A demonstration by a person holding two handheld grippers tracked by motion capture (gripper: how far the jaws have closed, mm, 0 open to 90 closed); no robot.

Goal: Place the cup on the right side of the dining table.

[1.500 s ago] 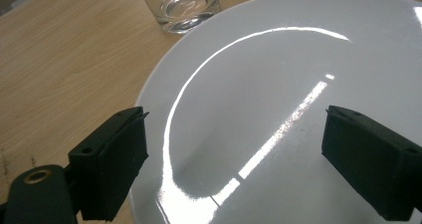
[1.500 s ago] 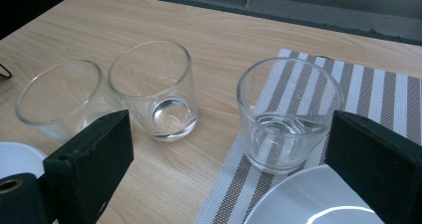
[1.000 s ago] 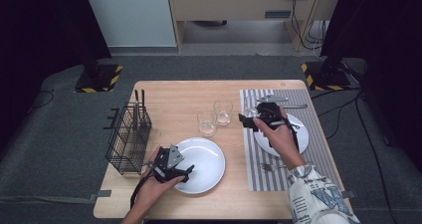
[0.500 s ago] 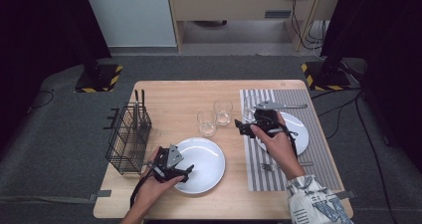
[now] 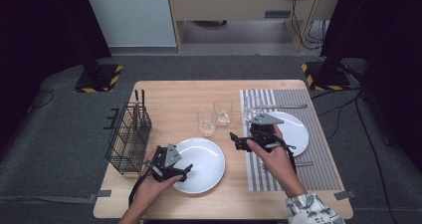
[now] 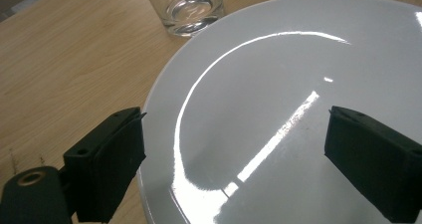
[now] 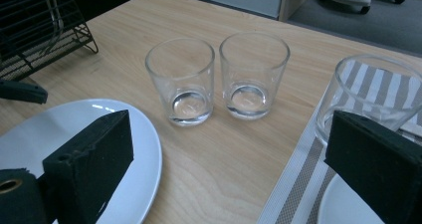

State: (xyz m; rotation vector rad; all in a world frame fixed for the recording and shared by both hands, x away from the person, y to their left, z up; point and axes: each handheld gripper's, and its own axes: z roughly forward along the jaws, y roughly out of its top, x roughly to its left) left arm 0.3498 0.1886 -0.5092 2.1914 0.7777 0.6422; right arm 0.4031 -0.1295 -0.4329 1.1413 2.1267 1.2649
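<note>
Right claw has moved left since the earlier frames, off the right plate and toward the bench middle; left claw has stayed put at the left plate.

Left to right, high view: black wire basket at the left bench edge, some thin utensils standing in it. Just right of it the left hand holds the left claw, jaws wide apart, set at the near-left rim of the left plate. In the left gripper view, one jaw sits outside the rim over the wood, the other over the plate's white face; nothing between them, touching or not cannot tell.

Two empty glasses behind that plate, side by side, upright: left glass, middle glass. In the right gripper view they stand nearly touching, straight ahead of the jaws.

Right claw is open, holds nothing, hovers between the left plate and the striped mat, pointing left. Right hand over the mat's left edge. Third glass stands on the mat, at the mat's left edge, ahead of the right jaw. Right plate lies on the mat; knife lies behind it.
</note>
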